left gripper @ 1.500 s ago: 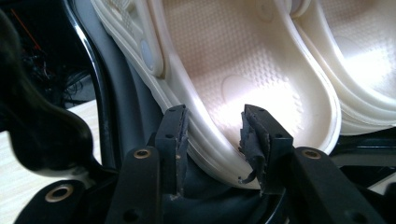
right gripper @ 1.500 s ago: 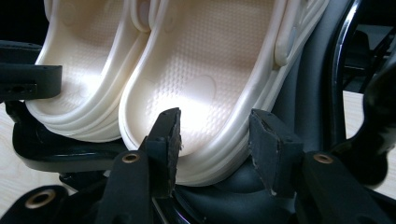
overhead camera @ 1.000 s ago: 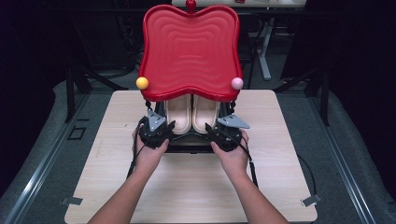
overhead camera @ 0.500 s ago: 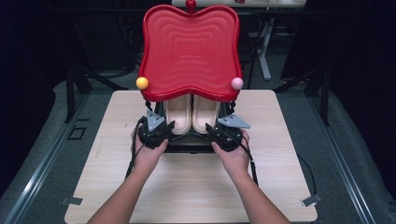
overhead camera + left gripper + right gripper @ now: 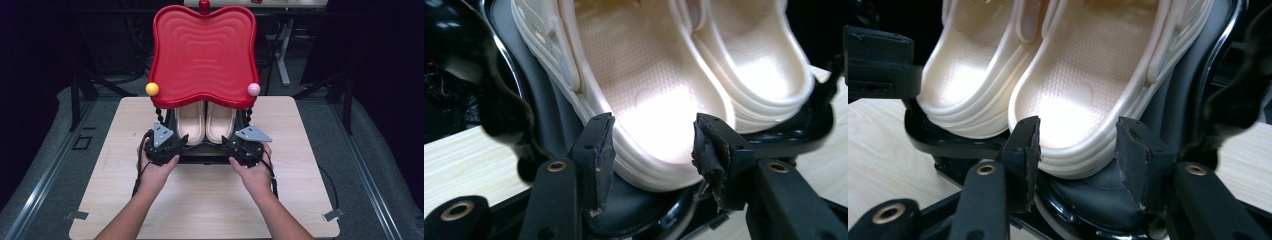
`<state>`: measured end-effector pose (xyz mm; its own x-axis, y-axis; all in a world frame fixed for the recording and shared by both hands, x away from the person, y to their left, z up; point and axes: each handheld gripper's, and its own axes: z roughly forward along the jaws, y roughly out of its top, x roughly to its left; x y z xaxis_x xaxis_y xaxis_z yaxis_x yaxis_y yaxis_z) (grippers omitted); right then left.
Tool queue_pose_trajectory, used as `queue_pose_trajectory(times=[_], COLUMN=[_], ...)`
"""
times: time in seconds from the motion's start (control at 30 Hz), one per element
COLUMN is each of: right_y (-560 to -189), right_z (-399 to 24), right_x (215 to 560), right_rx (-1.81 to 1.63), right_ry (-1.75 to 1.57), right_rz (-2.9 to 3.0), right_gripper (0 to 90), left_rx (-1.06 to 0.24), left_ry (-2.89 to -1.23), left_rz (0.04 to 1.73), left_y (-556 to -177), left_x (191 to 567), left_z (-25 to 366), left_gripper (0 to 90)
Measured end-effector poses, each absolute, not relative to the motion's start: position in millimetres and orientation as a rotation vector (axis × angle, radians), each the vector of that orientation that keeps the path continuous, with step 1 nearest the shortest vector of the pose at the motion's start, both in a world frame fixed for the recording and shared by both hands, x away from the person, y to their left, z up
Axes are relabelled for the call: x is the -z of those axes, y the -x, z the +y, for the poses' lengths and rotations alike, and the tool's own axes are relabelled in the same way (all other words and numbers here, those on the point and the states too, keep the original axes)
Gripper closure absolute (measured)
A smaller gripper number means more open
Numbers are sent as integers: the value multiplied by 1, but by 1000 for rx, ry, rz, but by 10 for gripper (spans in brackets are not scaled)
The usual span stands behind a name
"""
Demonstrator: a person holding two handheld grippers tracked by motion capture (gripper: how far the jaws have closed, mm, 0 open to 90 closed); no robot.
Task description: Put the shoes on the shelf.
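Observation:
A pair of cream clogs sits side by side on the black lower shelf (image 5: 205,156) of a small stand with a red wavy top (image 5: 202,55). My left gripper (image 5: 176,142) (image 5: 651,135) points at the heel of the left clog (image 5: 190,122) (image 5: 644,90). Its jaws have just been opening and stand wide, one on each side of the heel, pads off it. My right gripper (image 5: 229,143) (image 5: 1075,135) faces the heel of the right clog (image 5: 221,122) (image 5: 1093,80). Its jaws have also opened a little and stand open around that heel.
The stand rests at the middle back of a light wooden table (image 5: 200,200). A yellow ball (image 5: 152,89) and a pink ball (image 5: 254,89) sit at the front corners of the red top, which overhangs the clogs' toes. Dark floor and chair legs lie beyond.

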<state>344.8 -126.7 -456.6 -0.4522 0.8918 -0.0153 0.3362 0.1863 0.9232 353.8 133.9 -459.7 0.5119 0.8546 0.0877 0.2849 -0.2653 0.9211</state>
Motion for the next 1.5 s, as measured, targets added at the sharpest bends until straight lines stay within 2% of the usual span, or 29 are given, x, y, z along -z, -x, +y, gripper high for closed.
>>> queue_pose_trajectory(times=[0.43,1.17,1.5], right_y=[-319,-257,-244], right_z=[-155,-211,-215], right_x=[448,497,521], right_rx=[-1221,-1122,-1080], right_ry=[-1121,-1135,-1118], right_rz=[1913,1879,1910], right_gripper=[475,431,431], left_rx=[-761,-752,-744], left_ry=[-1794,-1845,-1868], left_rz=[954,1043,1107], left_y=[-323,-270,-257], left_x=[464,515,537], left_z=[173,229,244], left_gripper=[475,440,439])
